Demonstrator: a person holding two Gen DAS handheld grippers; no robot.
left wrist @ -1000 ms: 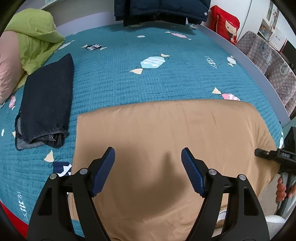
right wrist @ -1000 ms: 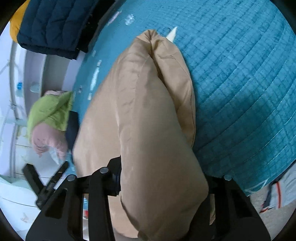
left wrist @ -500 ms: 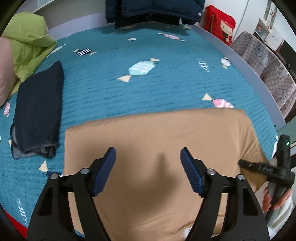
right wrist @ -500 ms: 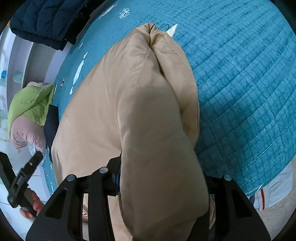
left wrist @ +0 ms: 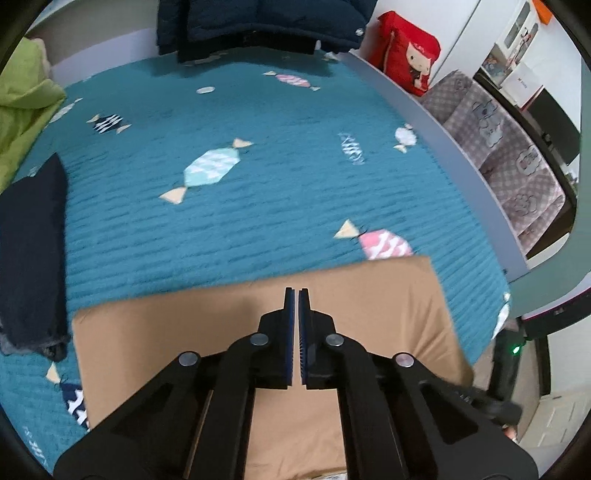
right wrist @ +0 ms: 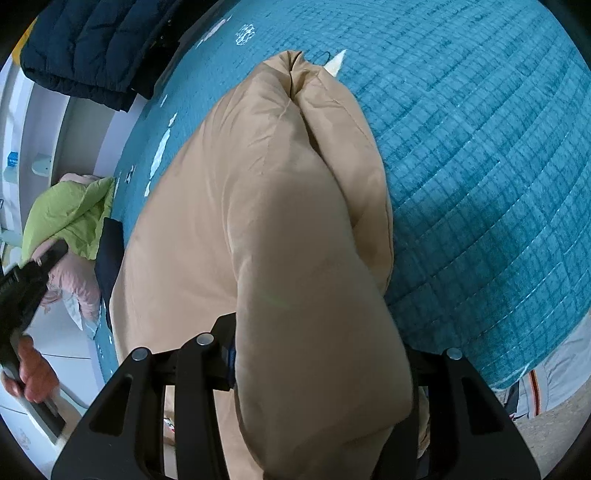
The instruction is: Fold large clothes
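We find the tan garment (left wrist: 258,332) lying on the teal bed cover (left wrist: 258,192), at the near edge of the bed, spread as a flat panel with its far edge straight and its far right corner square. A folded dark garment (left wrist: 33,258) sits to the left of it, just beside its left edge, and a dark quilted jacket (left wrist: 258,26) lies at the far side of the bed.

The left claw (left wrist: 295,295) is clenched, pads together, with no cloth between them; it hangs over the middle of the panel. Its jaws have just been closing, on nothing.

The right claw (right wrist: 321,354) grasps a thick bunched fold of the same tan garment (right wrist: 280,229), at the panel's right end. The bundle fills the gap between the jaws and rises from the bed toward the camera. A hand (right wrist: 33,369) holding the other tool shows at the left edge of that view.

In our judgement, the step in hand is a fold across the panel, with the right end gathered and lifted. The next move calls for carrying that held end over toward the left edge and laying it down square. The left claw would have to open before it could pin or take cloth. The risk we note is the bulky bundle slipping or landing askew.
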